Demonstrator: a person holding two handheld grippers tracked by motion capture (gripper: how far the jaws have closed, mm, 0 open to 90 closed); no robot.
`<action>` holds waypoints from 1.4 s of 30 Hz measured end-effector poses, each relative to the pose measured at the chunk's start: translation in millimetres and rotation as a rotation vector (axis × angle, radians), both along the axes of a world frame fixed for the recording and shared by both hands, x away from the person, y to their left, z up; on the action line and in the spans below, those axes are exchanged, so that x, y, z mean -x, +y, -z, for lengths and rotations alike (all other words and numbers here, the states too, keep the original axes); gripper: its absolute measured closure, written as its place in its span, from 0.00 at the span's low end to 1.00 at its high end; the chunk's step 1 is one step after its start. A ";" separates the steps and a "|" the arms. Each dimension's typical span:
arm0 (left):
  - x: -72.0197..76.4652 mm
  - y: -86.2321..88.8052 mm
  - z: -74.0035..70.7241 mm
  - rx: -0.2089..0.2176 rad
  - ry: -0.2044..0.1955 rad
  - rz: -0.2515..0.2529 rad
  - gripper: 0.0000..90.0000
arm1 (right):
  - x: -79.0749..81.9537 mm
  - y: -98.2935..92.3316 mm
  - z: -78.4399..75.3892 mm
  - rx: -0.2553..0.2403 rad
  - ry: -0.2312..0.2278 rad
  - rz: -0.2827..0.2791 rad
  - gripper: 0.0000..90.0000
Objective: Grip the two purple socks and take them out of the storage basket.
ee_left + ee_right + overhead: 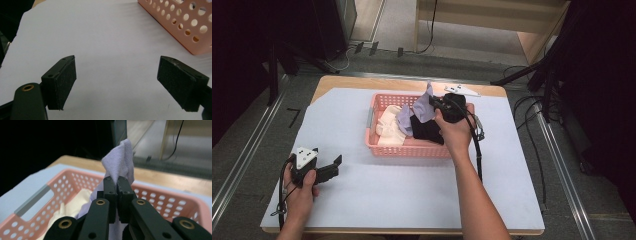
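A pink perforated basket (404, 149) sits mid-table and holds cream, black and lilac cloth. My right gripper (435, 101) is above the basket, shut on the lilac cloth (422, 106), which hangs from it into the basket. In the right gripper view the jaws of that gripper (116, 182) pinch a fold of the lilac cloth (119, 157) that sticks up past them. My left gripper (333, 166) rests low at the table's near left, open with nothing in it. Its open jaws (117, 82) frame bare white cover, with the basket's corner (185, 25) at upper right.
White sheet (412, 190) covers the wooden table. A cream cloth (388, 127) and a black cloth (427, 129) lie in the basket. A grey three-cornered plate (461, 90) shows beyond the basket. Cables and stands lie on the floor to the right.
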State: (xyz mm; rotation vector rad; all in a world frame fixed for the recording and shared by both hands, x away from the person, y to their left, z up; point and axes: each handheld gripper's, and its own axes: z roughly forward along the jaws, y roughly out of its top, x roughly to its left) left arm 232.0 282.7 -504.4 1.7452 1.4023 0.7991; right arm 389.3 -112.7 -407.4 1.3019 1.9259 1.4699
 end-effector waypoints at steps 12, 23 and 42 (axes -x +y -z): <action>0.0 0.0 0.0 -0.002 0.000 0.001 0.18 | 13.4 -38.2 2.8 -0.035 -0.223 0.138 0.97; 0.2 -0.7 0.2 -0.001 -0.004 -0.005 0.18 | 20.0 -95.9 7.0 -0.024 -0.233 0.307 0.97; 0.2 -0.6 0.2 -0.002 -0.004 -0.005 0.18 | 29.5 -155.9 67.7 0.021 0.015 0.451 0.93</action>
